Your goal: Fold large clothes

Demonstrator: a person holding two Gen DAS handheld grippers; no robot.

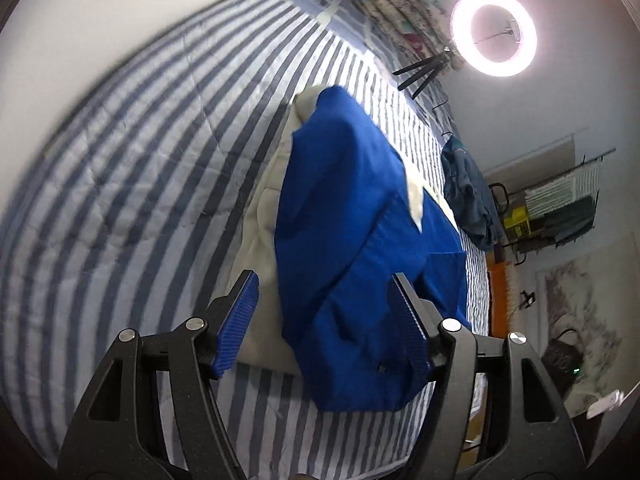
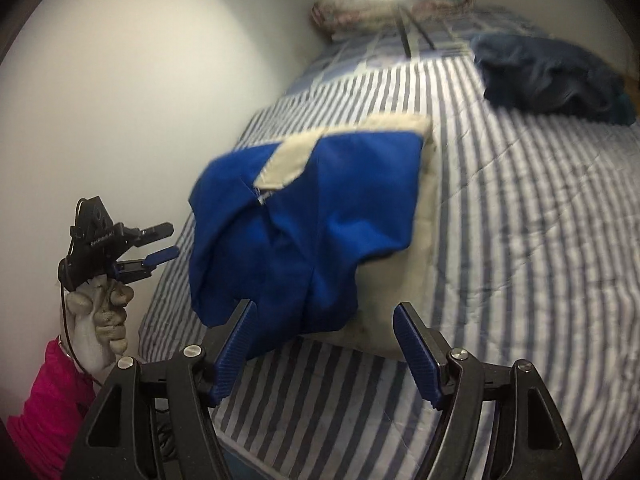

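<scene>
Black two-finger jaws with ribbed blue pads fill the foreground of both wrist views. On the left gripper (image 1: pixel 324 312) the jaws stand well apart; the blue-and-cream folded garment (image 1: pixel 360 240) shows between the fingers (image 1: pixel 236 320), but the pads do not press on it and nothing is held. The right gripper (image 2: pixel 326 344) is likewise spread wide over the same garment (image 2: pixel 312 216), its left pad close against the blue cloth's lower edge; whether it touches cannot be told through the blur.

That garment lies as a bundle on the blue-and-white striped bedspread (image 2: pixel 520 240), blue fabric on top, cream beneath. A crumpled dark blue garment (image 2: pixel 552 76) sits well apart, nearer the floral pillows (image 1: pixel 396 12).

From the right wrist view, the left gripper (image 2: pixel 162 244) appears open in a white-gloved hand (image 2: pixel 100 320) with a pink sleeve (image 2: pixel 52 400). White lettering on its black body is too small to read. A glowing ring light (image 1: pixel 493 33) stands on the bed.
</scene>
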